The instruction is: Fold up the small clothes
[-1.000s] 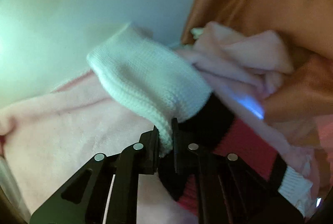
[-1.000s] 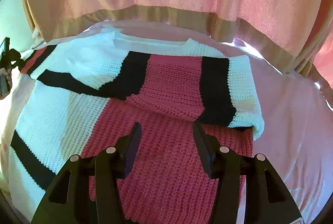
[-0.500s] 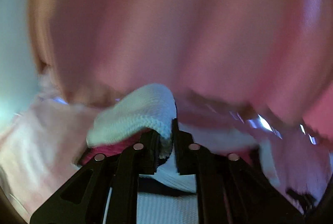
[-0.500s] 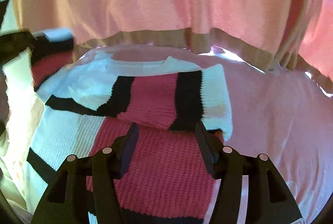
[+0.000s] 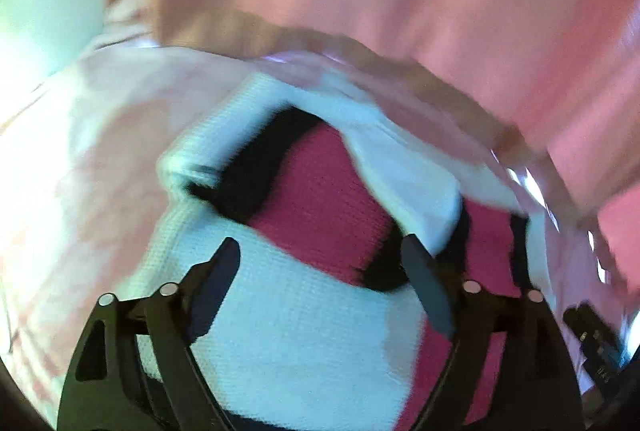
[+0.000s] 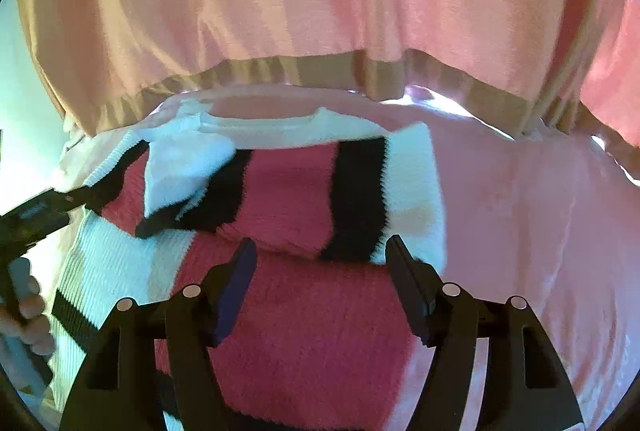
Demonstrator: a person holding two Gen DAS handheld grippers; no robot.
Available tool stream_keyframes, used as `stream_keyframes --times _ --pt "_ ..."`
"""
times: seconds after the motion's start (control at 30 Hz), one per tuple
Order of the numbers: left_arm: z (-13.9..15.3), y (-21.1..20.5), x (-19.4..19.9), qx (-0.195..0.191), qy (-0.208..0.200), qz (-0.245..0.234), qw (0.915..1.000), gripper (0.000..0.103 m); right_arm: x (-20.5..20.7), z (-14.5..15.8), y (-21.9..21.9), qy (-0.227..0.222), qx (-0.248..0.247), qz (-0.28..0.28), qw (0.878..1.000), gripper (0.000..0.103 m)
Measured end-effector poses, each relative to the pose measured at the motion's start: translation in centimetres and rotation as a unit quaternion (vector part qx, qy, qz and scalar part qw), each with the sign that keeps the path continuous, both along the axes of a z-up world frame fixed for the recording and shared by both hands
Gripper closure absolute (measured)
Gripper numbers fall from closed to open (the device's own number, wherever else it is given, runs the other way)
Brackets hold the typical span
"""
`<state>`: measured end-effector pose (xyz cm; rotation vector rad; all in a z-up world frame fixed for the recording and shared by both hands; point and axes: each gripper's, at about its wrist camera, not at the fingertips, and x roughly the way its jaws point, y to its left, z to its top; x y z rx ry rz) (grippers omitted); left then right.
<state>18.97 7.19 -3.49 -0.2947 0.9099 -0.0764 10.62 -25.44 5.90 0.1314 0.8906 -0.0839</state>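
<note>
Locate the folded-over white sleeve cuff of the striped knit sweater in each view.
Left wrist: white knit sleeve cuff right of centre, just above the right finger of the open left gripper.
Right wrist: cuff left of centre.
Shared landmark: sweater's red middle panel.

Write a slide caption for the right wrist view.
Open right gripper above striped sweater, both sleeves folded in, on pink bedding.

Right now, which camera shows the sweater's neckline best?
The right wrist view: the sweater's white neckline is sharp and unobstructed at the far edge. The left wrist view is motion-blurred and shows only a smeared white strip there.
</note>
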Motion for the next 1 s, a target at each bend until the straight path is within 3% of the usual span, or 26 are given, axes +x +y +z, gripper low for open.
stream_keyframes --times 0.1,0.23,0.37,0.47,0.5,0.53,0.57,0.6,0.67,0.77,0.8,0.83,0.87,0.93,1.0 --pt "0.5 3.5 0.6 -0.039 0.013 0.041 0.9983 0.022 1.6 0.2 4.5 -0.011 -0.026 0.049 0.998 0.038" --pt "0.4 5.2 1.1 -0.038 0.02 0.053 0.9977 0.022 5.1 -0.3 10.9 -0.009 -0.05 0.1 0.994 0.033" --pt "0.4 6.7 0.9 -0.053 0.027 0.049 0.997 0.022 9.8 -1.9 15.4 0.012 -0.061 0.102 0.993 0.033" --pt "0.2 7.3 1.0 -0.062 0.032 0.049 0.9964 0.022 12.5 -4.2 16.9 0.046 -0.098 0.091 0.99 0.036" --pt "0.1 7.3 1.1 -0.061 0.031 0.051 0.9963 0.022 13.2 -5.0 16.7 0.059 -0.104 0.087 0.989 0.045" --pt "0.1 7.4 1.2 -0.062 0.031 0.051 0.9963 0.022 13.4 -5.2 16.3 0.064 -0.096 0.088 0.989 0.078" --pt "0.2 7.4 1.2 -0.062 0.031 0.048 0.9964 0.022 13.5 -5.2 15.6 0.067 -0.08 0.087 0.991 0.094" --pt "0.2 7.3 1.2 -0.061 0.032 0.046 0.9965 0.022 13.2 -4.7 14.7 0.064 -0.06 0.08 0.993 0.097" --pt "0.4 7.0 1.1 -0.055 0.029 0.04 0.9973 0.022 11.5 -2.3 11.5 0.029 0.005 0.059 0.998 0.097" --pt "0.7 6.2 0.8 -0.045 0.021 0.035 0.9982 0.022 8.2 -0.6 6.7 0.011 0.047 0.039 0.998 0.096" --pt "0.8 5.9 0.8 -0.044 0.021 0.033 0.9983 0.022 7.5 -1.2 5.7 0.019 0.048 0.037 0.998 0.088" --pt "0.6 5.3 0.8 -0.043 0.024 0.03 0.9983 0.022 6.9 -2.7 4.3 0.045 0.043 0.034 0.997 0.07" --pt "0.3 4.7 1.0 -0.044 0.028 0.026 0.9983 0.022 6.4 -4.0 3.3 0.061 0.039 0.025 0.997 0.062" --pt "-0.4 3.6 1.3 -0.045 0.039 0.024 0.9979 0.022 5.0 -6.7 0.7 0.082 0.066 -0.003 0.994 0.059" --pt "-1.4 2.5 1.8 -0.071 0.058 0.018 0.9957 0.022 4.9 -7.9 -1.0 0.106 0.122 -0.022 0.987 0.059"
